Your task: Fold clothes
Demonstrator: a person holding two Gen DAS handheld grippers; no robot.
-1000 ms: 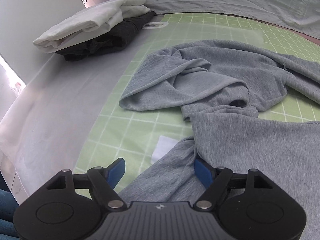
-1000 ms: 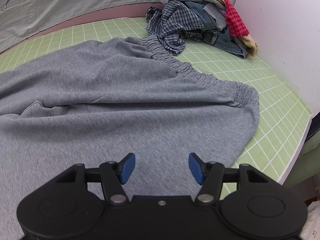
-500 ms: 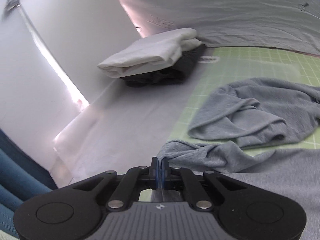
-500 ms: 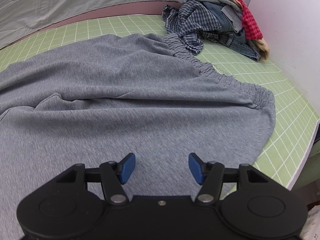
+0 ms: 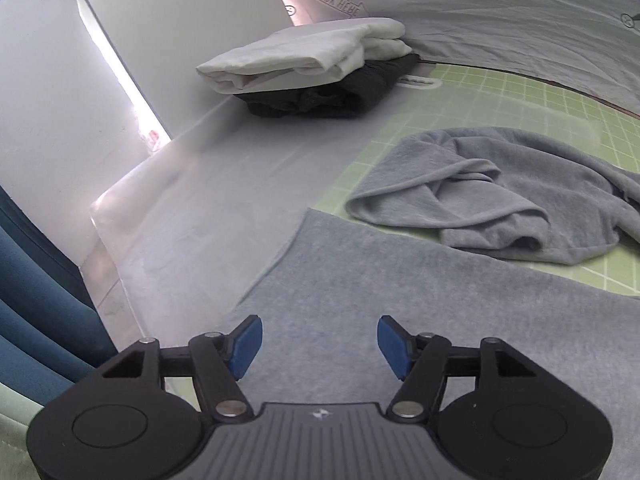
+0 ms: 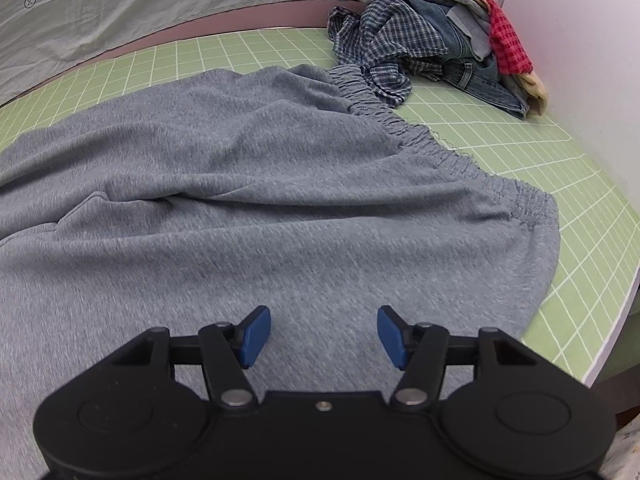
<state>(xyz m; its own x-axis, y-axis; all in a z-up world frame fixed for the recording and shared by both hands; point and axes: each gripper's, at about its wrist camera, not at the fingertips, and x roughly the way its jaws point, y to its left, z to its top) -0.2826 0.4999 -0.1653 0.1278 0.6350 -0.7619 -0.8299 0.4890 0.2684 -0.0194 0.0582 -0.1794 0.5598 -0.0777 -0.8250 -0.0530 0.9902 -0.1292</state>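
Left wrist view shows the left gripper (image 5: 320, 344) with jaws opening, nothing pinched, above the grey trousers (image 5: 400, 300) at the bench's left edge; flatten the bunched leg (image 5: 480, 192) first.

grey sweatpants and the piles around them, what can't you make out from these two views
- Grey sweatpants: never whole; the right wrist view cuts the legs at its left edge, and the right gripper hides the near cloth.
- Far leg, left wrist view: bunched, so its hem is hidden in folds.
- Dark garment: mostly under the folded white cloth.
- Unfolded pile: tangled, item count unclear.
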